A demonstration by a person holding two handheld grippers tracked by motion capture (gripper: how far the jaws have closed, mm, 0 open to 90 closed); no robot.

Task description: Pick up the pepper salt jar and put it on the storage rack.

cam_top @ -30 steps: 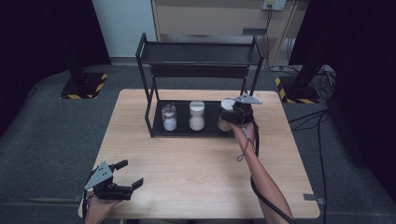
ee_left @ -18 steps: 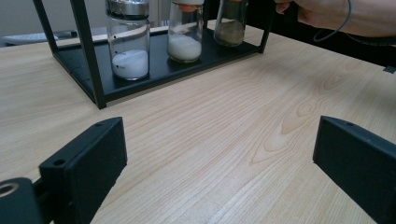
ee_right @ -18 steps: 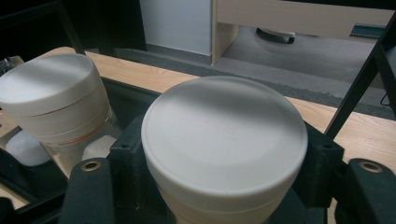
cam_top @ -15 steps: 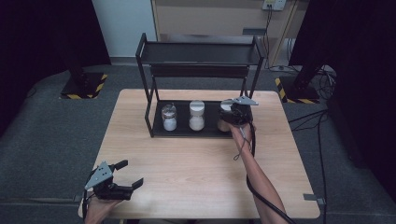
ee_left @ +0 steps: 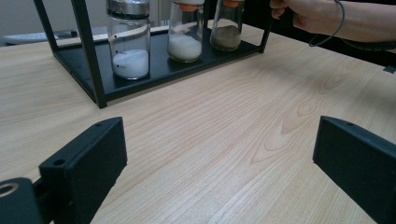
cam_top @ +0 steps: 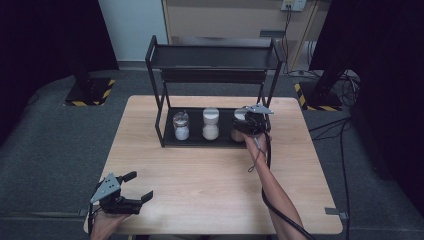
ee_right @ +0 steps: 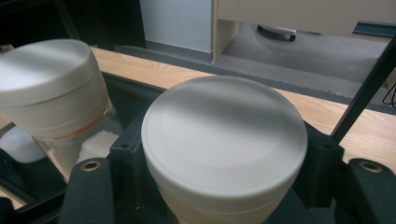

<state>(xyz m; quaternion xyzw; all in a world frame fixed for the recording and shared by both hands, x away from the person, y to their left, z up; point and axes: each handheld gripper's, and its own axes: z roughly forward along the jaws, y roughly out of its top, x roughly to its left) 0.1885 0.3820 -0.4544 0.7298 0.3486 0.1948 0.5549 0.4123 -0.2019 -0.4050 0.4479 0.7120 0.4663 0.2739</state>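
Nearest, the left hand-held gripper (cam_top: 131, 192) rests at the table (cam_top: 200, 170) edge, jaws spread wide and empty. Further on, the right hand-held gripper (cam_top: 243, 123) is clamped around the white lid (ee_right: 224, 135) of the right jar (ee_left: 227, 29), which stands at the right end of the rack (cam_top: 165, 82) bottom shelf. It looks like glass with brownish powder low inside: rigid, breakable, probably light, smooth-sided, so a grip on the lid or just beneath seems safest. Beside it, the middle jar (cam_top: 210, 124) holds white grains, and the left jar (cam_top: 181, 126), with a metal-looking cap, holds a little white powder. The rack's top shelf lies beyond.
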